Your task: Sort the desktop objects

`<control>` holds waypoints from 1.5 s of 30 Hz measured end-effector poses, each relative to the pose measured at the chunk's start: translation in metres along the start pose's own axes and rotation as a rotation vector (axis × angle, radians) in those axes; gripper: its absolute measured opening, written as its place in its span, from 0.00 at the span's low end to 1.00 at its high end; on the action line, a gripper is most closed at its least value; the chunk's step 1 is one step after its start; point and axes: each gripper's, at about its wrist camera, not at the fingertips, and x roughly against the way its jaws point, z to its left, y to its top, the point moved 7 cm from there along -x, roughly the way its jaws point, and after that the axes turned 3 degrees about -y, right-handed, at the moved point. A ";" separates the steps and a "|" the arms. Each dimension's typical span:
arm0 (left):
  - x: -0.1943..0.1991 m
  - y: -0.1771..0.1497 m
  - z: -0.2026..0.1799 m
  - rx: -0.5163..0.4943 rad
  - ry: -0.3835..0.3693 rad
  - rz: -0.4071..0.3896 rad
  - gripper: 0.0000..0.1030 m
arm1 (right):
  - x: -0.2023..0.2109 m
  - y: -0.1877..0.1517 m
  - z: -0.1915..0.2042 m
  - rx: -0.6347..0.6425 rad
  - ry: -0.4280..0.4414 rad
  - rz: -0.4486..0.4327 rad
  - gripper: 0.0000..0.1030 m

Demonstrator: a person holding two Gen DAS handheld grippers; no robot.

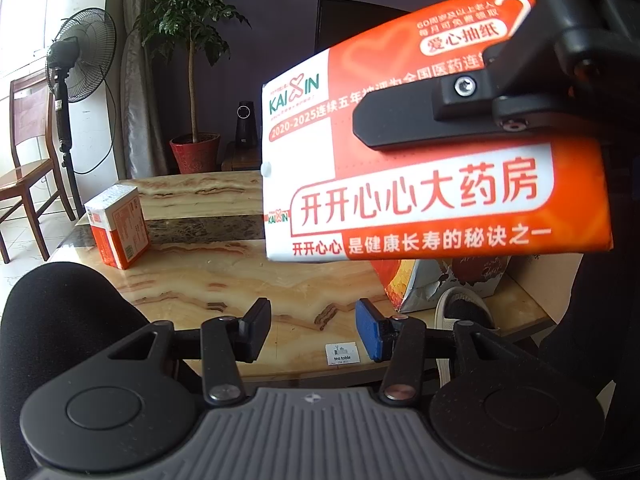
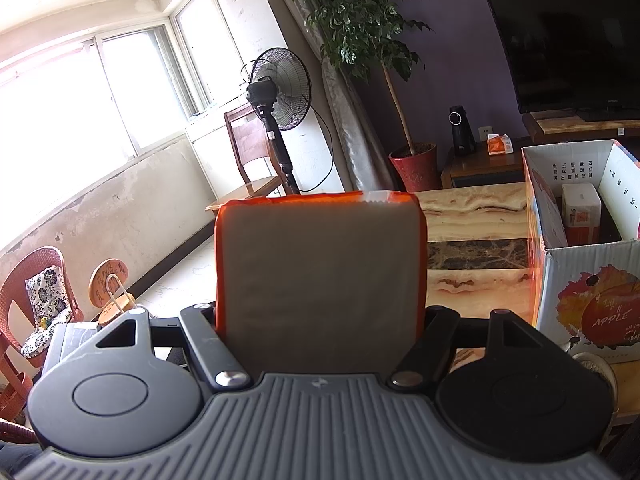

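Right wrist view: my right gripper (image 2: 320, 320) pinches a tissue pack (image 2: 320, 276) by its sides. My left gripper (image 1: 312, 330) is spread, holding nothing. Off to the right waits the box (image 2: 580, 248). A loose squeeze could drop the soft pack.

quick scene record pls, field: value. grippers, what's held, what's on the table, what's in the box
right gripper: shut on the tissue pack, held up above the table
left gripper: open, nothing between the pads, low over the marble table
on table: one more orange-and-white pack, standing upright near the far left edge
cardboard box: open top, apple print, standing at the table's right
in box: one pack already inside, upright
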 end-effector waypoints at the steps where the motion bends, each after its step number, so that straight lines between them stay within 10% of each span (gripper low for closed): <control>1: 0.000 0.000 0.000 0.000 0.000 0.000 0.47 | 0.000 0.000 0.000 0.000 0.000 0.000 0.72; 45: -0.001 0.000 -0.001 -0.003 -0.006 0.007 0.47 | -0.003 0.002 -0.004 0.004 -0.003 0.003 0.72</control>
